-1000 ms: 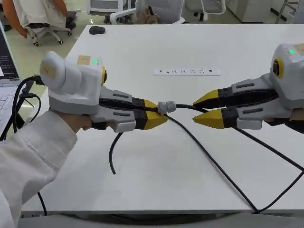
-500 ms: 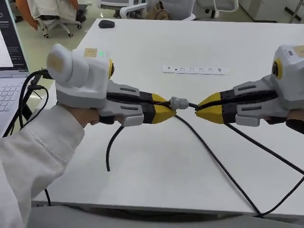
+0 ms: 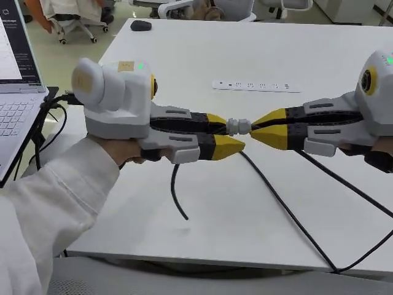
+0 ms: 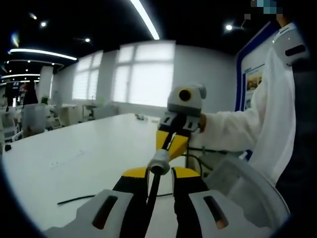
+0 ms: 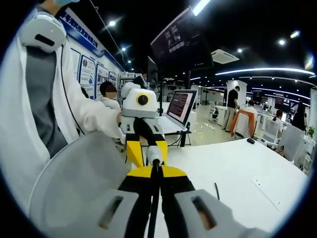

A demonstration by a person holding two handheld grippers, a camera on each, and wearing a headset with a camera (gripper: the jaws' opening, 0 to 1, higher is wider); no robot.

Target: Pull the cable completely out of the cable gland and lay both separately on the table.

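Closed in since a second ago: right gripper [image 3: 253,130], jaws pinched flat on cable [image 3: 276,196] right against gland [image 3: 238,126]. Left gripper [image 3: 232,134] on gland's other side, jaws narrowly apart round cable; grip unclear. Gland aloft, cable threaded through. Pull-out not done; laying both on table [image 3: 184,61] left.
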